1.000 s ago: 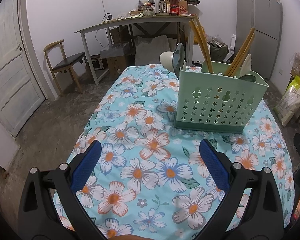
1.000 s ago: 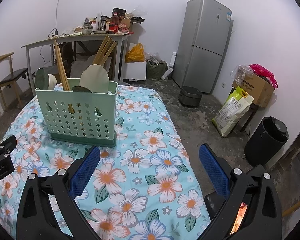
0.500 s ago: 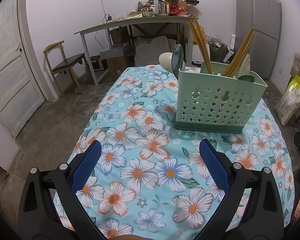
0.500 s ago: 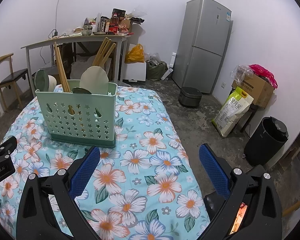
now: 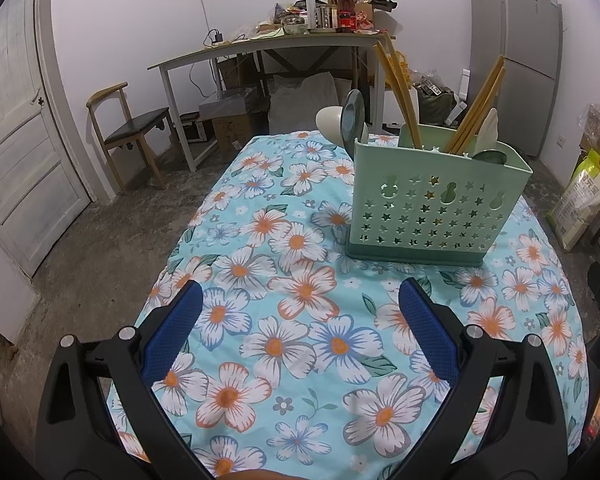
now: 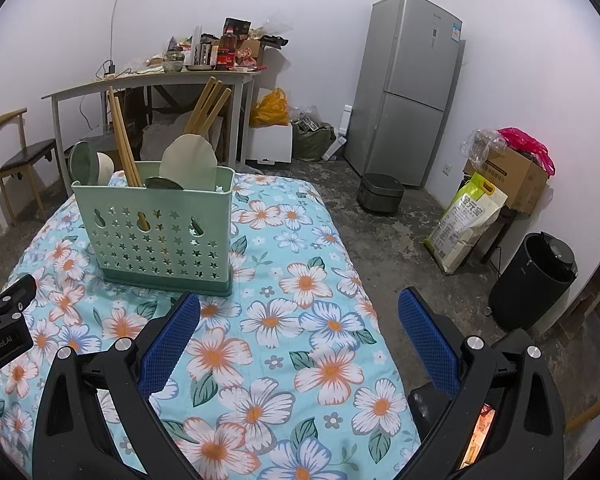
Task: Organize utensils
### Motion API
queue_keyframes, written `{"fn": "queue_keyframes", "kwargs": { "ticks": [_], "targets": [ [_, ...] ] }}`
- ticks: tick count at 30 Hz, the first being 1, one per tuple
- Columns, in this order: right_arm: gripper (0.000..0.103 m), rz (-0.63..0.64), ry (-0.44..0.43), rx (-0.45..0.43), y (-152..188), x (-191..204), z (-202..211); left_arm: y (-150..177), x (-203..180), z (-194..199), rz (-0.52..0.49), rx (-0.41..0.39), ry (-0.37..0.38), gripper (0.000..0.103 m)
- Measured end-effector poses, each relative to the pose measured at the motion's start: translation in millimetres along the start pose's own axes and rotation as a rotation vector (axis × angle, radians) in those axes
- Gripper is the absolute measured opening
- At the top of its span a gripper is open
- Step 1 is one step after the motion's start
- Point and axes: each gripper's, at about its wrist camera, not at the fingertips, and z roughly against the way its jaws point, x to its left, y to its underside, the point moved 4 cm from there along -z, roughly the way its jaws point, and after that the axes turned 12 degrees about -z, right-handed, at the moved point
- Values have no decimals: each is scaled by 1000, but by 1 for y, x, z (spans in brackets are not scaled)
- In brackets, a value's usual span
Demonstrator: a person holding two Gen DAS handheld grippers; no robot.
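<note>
A pale green utensil holder [image 5: 432,204] [image 6: 160,228] with star-shaped holes stands on the flowered tablecloth [image 5: 300,320] [image 6: 300,320]. Wooden chopsticks [image 5: 398,92] [image 6: 122,136], cream spoons [image 5: 490,128] [image 6: 188,158] and dark green spoons [image 5: 352,118] [image 6: 80,162] stick up out of it. My left gripper [image 5: 300,328] hovers open over the cloth, short of the holder, with nothing between its blue pads. My right gripper [image 6: 300,332] is open too, empty, to the right of and nearer than the holder. Part of the left gripper's black body [image 6: 4,324] shows at the left edge of the right wrist view.
The table drops off to bare concrete floor on both sides. Behind stand a cluttered desk [image 5: 284,44], a wooden chair [image 5: 128,132], a white door [image 5: 16,140] and a grey fridge [image 6: 408,88]. A black bin [image 6: 536,280], rice sack [image 6: 468,224] and cooker [image 6: 380,194] sit on the right.
Both grippers stay open and have drifted only slightly; the holder sits a touch nearer and more centred in both views. Nothing was picked up or let go.
</note>
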Motion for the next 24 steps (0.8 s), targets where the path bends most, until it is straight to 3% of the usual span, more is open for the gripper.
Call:
{"fn": "queue_keyframes", "kwargs": {
  "ticks": [24],
  "targets": [
    [97,3,-5,1,1,3,2,0,0,0,-3,1,1,95]
  ]
}}
